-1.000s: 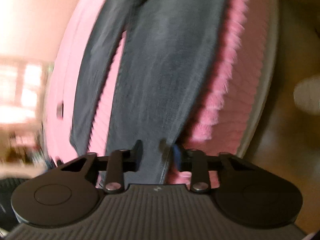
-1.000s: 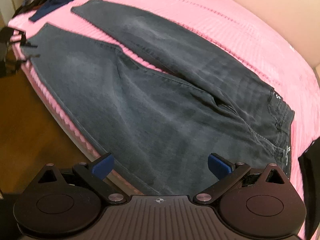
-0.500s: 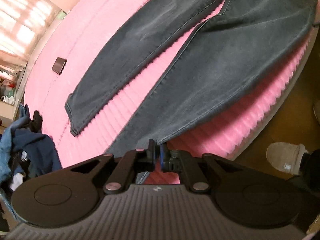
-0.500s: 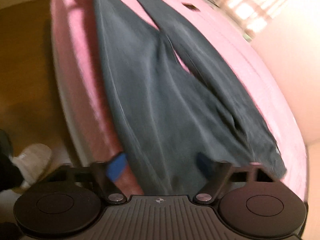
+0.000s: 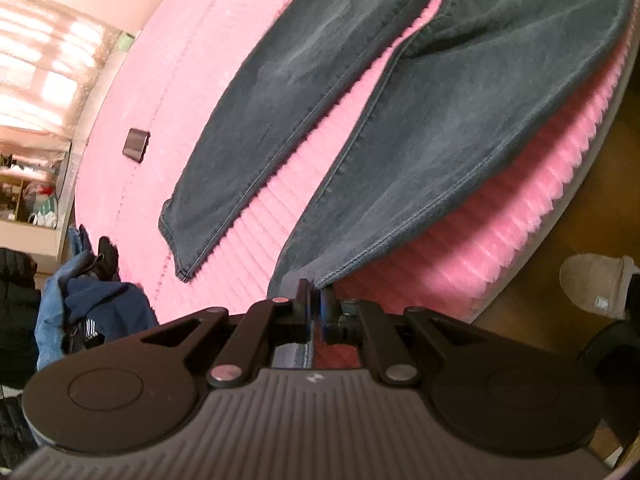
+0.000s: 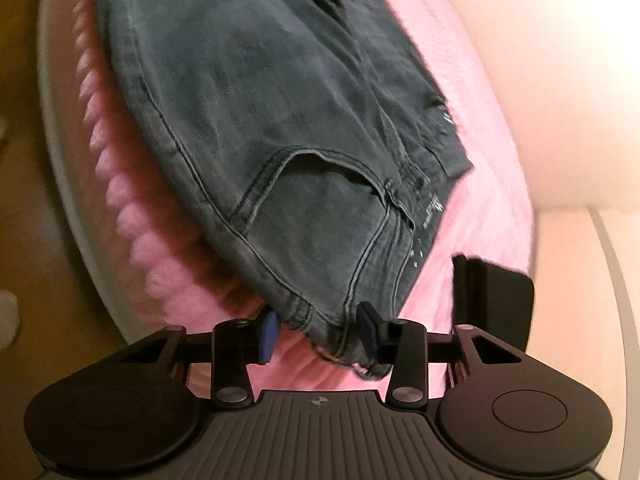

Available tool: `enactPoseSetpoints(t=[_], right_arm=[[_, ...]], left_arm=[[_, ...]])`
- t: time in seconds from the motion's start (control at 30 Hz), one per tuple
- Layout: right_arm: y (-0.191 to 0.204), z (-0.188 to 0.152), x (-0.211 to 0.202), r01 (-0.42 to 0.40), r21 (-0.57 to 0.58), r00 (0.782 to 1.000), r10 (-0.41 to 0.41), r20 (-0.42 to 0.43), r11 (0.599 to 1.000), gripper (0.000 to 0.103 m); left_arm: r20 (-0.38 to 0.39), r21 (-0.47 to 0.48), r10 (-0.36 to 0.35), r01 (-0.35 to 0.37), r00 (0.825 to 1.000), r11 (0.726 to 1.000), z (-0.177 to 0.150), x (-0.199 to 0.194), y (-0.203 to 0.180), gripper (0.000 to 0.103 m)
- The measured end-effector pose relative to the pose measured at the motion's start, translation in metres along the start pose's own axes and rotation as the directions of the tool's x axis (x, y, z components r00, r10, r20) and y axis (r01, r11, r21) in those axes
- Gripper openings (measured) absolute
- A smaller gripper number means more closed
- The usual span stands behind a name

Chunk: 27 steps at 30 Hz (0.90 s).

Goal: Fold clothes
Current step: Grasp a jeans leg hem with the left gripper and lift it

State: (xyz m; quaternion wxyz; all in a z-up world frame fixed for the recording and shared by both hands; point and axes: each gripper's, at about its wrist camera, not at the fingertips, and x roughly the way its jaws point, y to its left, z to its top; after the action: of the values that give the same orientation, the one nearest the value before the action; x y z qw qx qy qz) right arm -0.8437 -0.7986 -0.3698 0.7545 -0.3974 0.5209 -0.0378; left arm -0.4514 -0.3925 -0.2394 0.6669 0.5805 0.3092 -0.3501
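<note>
Jeans, waistband print unreadable, lower centre: left gripper pinches the hem, right gripper spread around the waistband.

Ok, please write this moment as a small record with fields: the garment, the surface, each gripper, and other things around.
garment: dark grey jeans, spread flat, legs apart in a V
surface: pink ribbed blanket on a bed
left gripper: shut on the hem of the near leg
right gripper: open, jaws on either side of the waistband corner, not yet closed
also on blanket: small dark flat object
beside the bed: pile of blue clothes; wooden floor; a beige slipper
</note>
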Motion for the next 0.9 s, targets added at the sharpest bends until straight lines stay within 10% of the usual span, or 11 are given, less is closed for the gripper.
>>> enactPoseSetpoints(t=[0.07,0.47,0.9], right_arm=[[-0.009,0.004,-0.005,-0.055,-0.013,0.998,0.055,-0.012,0.998,0.011],[-0.119,0.076,-0.101,-0.027,0.117,0.998,0.033,-0.049,0.993,0.01],[-0.262,0.163,0.006,-0.049,0.189,0.998,0.053,-0.016,0.981,0.01]], left_arm=[[0.001,-0.009,0.0,0.0,1.0,1.0,0.002,-0.006,0.002,0.003],[0.027,-0.105,-0.09,0.092,0.996,0.99,-0.003,-0.068,0.093,0.003],[-0.132,-0.114,-0.246,0.232,0.96,0.966,0.1,0.017,0.235,0.004]])
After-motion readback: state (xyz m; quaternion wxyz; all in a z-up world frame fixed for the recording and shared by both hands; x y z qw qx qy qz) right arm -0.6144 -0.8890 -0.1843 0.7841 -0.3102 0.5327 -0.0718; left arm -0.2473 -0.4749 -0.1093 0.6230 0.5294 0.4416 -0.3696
